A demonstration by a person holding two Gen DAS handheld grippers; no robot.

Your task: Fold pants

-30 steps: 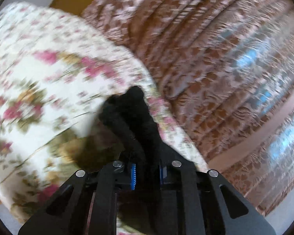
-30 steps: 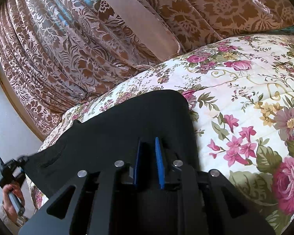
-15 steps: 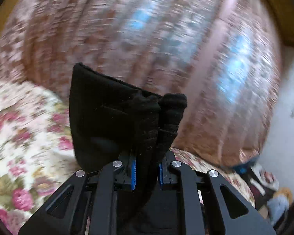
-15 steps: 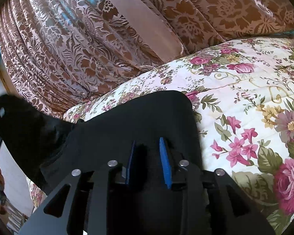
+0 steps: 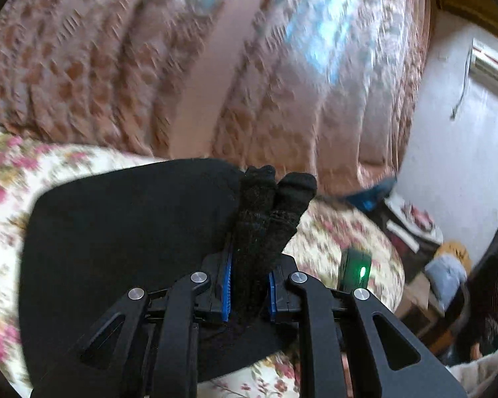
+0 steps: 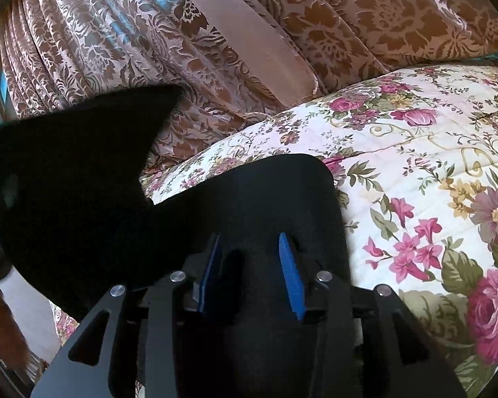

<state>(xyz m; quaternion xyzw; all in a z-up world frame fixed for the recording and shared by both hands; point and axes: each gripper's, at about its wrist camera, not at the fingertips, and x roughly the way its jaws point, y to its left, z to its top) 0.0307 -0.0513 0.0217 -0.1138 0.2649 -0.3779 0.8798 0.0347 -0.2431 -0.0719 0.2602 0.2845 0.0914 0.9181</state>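
Pants [image 5: 123, 248] were black, spread on the floral quilt [image 6: 415, 172]. Left gripper [image 5: 249, 285] was clamped on a bunched edge, lifted above the rest. Right gripper [image 6: 252, 275] sat with fingers apart, fabric right under and ahead of it.

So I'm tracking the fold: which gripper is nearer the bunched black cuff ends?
Left. The left gripper has its jaws clamped on the cuff ends; the right gripper sits open over the flat pants on the quilt.
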